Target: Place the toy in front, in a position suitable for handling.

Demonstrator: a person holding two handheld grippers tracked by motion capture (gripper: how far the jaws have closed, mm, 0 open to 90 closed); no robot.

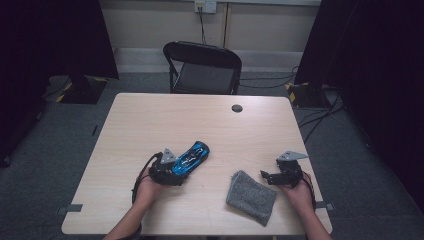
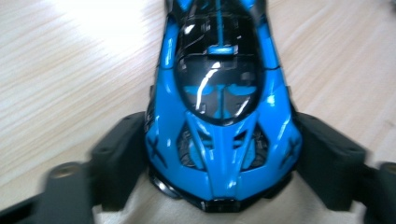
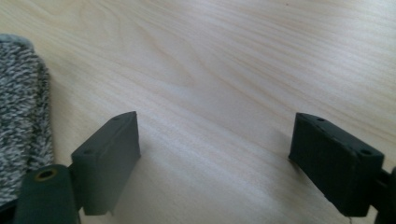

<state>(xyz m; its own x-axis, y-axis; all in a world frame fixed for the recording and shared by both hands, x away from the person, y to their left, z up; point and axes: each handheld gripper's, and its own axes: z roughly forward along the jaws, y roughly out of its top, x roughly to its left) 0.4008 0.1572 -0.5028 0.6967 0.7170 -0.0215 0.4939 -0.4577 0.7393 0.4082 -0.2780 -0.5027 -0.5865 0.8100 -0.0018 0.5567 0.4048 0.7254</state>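
The left gripper (image 1: 176, 169) is seen with its two black fingers (image 2: 119, 156) set against the flanks of a blue toy car (image 2: 223, 112); the car's near end is held between them, one finger at each side, and contact appears on both flanks in the left gripper view. The car is shown lying on the bench (image 1: 150, 120), left of centre and toward the near edge, its length running away from the gripper toward the far right. A black canopy and black vents are visible on its blue body. The left hand (image 1: 147, 190) is seen behind the gripper, entering from the near edge.

The right gripper (image 1: 266, 175) is seen with its fingers (image 3: 109, 156) standing wide apart, with bare bench surface between them and nothing held. It is placed near the right near corner, borne by the right hand (image 1: 300, 192). A grey knitted cloth (image 1: 251, 197) lies flat just to the left of this gripper, apart from its fingers.

Farther out, a small dark round disc (image 1: 237, 108) is set in the bench near its far edge, and a black folding chair (image 1: 202, 67) stands beyond the bench on the grey floor.
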